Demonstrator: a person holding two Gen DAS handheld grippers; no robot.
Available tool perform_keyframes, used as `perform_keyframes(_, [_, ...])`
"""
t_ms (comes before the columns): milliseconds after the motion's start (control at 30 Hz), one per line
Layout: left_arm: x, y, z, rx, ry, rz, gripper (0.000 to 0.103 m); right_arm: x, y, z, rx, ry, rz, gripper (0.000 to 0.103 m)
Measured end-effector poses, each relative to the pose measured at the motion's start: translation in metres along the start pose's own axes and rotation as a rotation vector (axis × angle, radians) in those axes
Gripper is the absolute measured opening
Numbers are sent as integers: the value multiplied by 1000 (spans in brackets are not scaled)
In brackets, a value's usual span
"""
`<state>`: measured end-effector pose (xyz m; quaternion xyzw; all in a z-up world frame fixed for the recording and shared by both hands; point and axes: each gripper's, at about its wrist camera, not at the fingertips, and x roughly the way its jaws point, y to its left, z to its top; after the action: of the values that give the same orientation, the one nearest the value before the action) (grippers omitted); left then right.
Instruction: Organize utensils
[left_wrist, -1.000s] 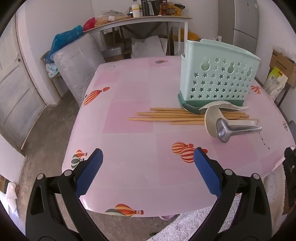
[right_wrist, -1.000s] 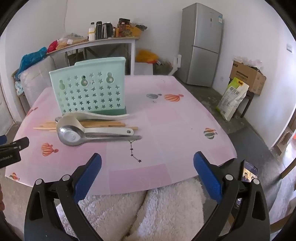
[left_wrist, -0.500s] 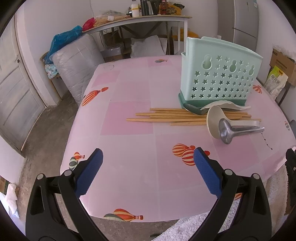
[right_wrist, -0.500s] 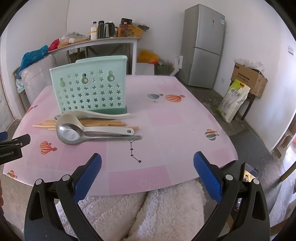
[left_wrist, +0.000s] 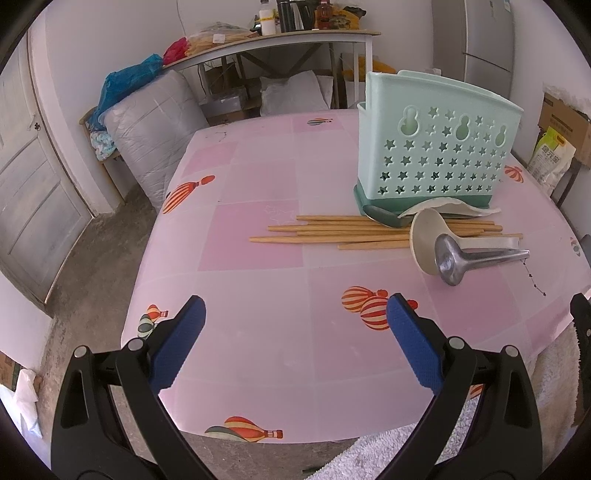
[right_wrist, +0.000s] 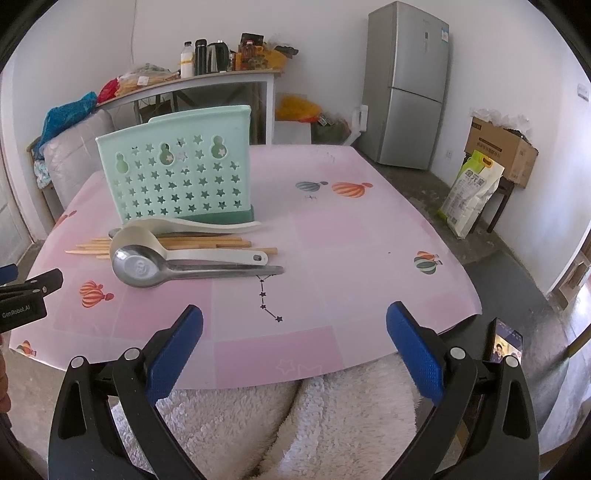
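Left gripper (left_wrist: 295, 314) gapes wide and empty, chopsticks (left_wrist: 343, 233) lying ahead, well apart.

Your left gripper (left_wrist: 295, 345) hangs over the near edge of the pink balloon-patterned table (left_wrist: 258, 280) with its blue-padded fingers (left_wrist: 177, 347) spread wide and nothing between them. Ahead to the right stands the mint-green star-perforated plastic utensil caddy (left_wrist: 436, 155), upright on its darker green base. Just in front of it a bundle of wooden chopsticks (left_wrist: 332, 232) lies flat, with a cream plastic ladle (left_wrist: 428, 236) and a steel ladle (left_wrist: 458, 262) resting across their right ends.
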<state>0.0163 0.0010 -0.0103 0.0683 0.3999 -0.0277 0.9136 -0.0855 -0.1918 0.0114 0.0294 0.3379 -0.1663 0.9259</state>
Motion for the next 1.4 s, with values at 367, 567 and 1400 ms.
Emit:
perform_keyframes(367, [-1,0,1,2,-1,-7,94,0,1,0,-4,3,-4,97])
perform_keyframes(567, [-1,0,1,3,1,-7,94,0,1,0,-5,3,-6,97])
perform_keyframes(1400, [31,-6,6,69,64,-12,94,16,14,-2,-27,33,56,97])
